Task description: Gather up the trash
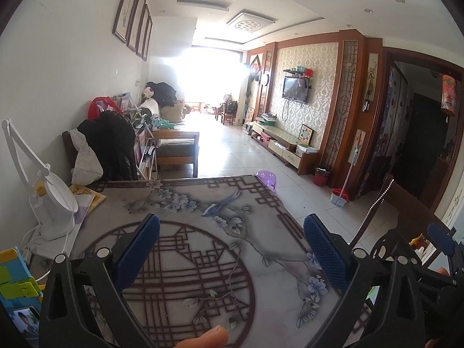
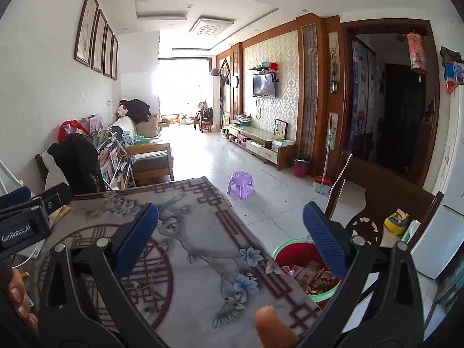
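My left gripper [image 1: 232, 249] is open above the flower-patterned tablecloth [image 1: 203, 203], with nothing between its blue pads. My right gripper [image 2: 230, 239] is open too and hangs over the table's right edge. Below that edge, on the floor beside the table, stands a green-rimmed red bin [image 2: 285, 246] with several crumpled food wrappers [image 2: 313, 275] inside. I see no loose trash on the cloth in either view. A fingertip [image 1: 203, 339] shows at the bottom of each view. In the left wrist view, a blue pad [image 1: 440, 239] of the right gripper shows at the right edge.
A white desk lamp [image 1: 52, 203], booklets [image 1: 87, 200] and a colourful box [image 1: 14, 275] crowd the table's left side. A dark wooden chair [image 2: 377, 203] stands right of the bin. A purple stool [image 2: 242, 184] sits on the tiled floor beyond the table, and a white cabinet [image 2: 440, 240] stands at far right.
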A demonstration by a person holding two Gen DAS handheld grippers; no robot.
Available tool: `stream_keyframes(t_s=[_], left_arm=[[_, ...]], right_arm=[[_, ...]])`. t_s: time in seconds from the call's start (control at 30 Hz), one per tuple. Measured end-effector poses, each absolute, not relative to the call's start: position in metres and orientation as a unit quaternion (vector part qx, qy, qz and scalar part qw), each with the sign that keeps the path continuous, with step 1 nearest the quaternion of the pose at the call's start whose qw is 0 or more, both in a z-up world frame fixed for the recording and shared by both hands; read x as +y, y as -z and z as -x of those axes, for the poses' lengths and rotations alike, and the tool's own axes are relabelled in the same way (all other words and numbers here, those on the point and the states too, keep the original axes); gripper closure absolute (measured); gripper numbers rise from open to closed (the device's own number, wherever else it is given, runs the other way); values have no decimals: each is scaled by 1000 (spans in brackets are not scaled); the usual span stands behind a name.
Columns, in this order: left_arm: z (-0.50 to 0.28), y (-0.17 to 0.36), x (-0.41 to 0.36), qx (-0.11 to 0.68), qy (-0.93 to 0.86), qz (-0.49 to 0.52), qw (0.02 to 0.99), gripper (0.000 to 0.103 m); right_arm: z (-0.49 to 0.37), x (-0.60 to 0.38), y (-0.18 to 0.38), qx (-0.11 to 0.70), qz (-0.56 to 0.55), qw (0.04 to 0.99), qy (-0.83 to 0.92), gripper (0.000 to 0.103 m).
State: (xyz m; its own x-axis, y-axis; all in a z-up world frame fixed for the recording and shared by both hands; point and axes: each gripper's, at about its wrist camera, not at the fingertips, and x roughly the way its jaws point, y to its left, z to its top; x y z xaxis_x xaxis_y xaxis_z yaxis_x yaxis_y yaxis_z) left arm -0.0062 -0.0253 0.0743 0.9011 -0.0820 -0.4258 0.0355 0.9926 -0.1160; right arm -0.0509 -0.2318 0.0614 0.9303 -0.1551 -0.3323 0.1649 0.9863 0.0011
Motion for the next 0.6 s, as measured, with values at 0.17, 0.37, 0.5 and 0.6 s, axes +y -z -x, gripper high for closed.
stream_keyframes(t_s=[0.17,0.37,0.5,0.6], left_arm=[[2,-73,-19,233,23,71,969,8],[1,-73,-17,234,21,69,970,8],[-1,-75,-19,234,25,63,970,8],[-1,-75,-19,236,23,61,970,8]], right_arm=[[47,-225,-59,175,-11,982,73,5],[47,-225,-59,178,-14,981,72,5],[45,-226,-58,184,-16,980,70,5],[44,-227,-57,184,-16,980,72,5]])
